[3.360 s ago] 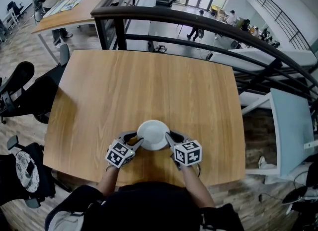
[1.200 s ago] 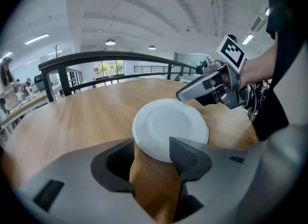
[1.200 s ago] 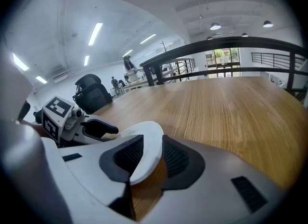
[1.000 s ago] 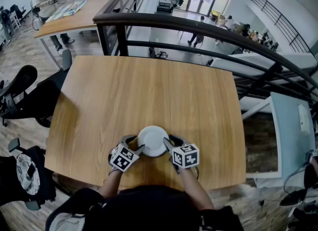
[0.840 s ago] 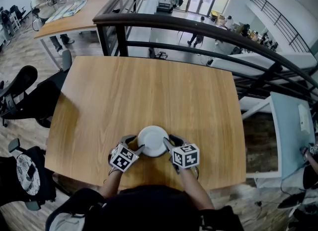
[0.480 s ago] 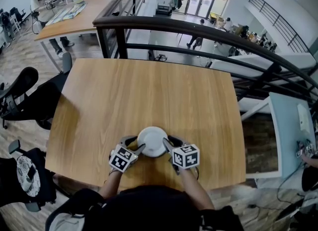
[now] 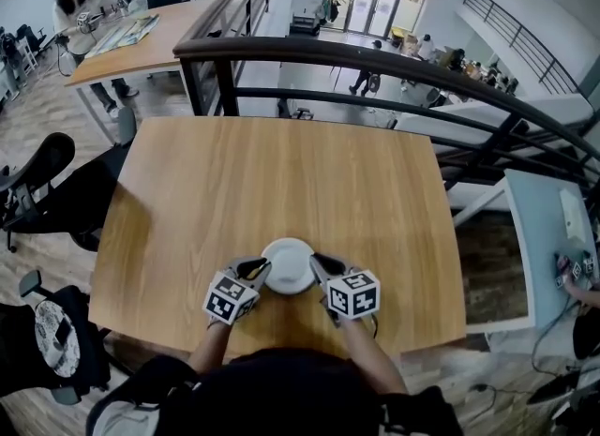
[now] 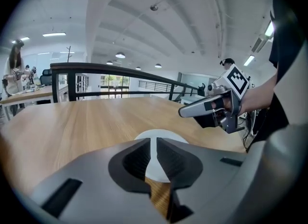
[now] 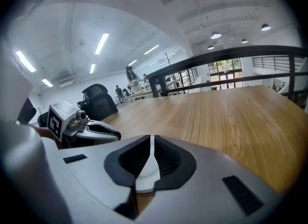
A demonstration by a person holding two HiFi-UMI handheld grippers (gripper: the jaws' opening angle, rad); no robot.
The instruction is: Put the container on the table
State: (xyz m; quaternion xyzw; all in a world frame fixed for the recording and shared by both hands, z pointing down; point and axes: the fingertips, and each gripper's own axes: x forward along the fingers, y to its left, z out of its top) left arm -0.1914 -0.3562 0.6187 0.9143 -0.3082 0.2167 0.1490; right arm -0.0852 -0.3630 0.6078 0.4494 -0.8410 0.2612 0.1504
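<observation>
While the person stood at the near edge of the wooden table (image 7: pixel 281 162), a round white container (image 7: pixel 288 265) sat low over the wood close to that edge, in the middle between the two hands. The left gripper (image 7: pixel 260 271) was at the left side of the container and the right gripper (image 7: pixel 318 264) was at its right side, so they faced each other across it. In the left gripper view, the two dark jaws had just been closing, and they stood almost together with the thin white rim of the container pinched between them. In the right gripper view, the jaws were also nearly together, and the white rim showed plainly in the small gap, so that gripper was clamped on the rim too. From above, the container looked as if it might have been a tiny bit off the wood, but I could not tell for sure if it touched the table or not. A dark railing (image 7: pixel 375 57) curved past the far side of the table. A black chair (image 7: pixel 37 172) stood off to the left, well apart from the container.
</observation>
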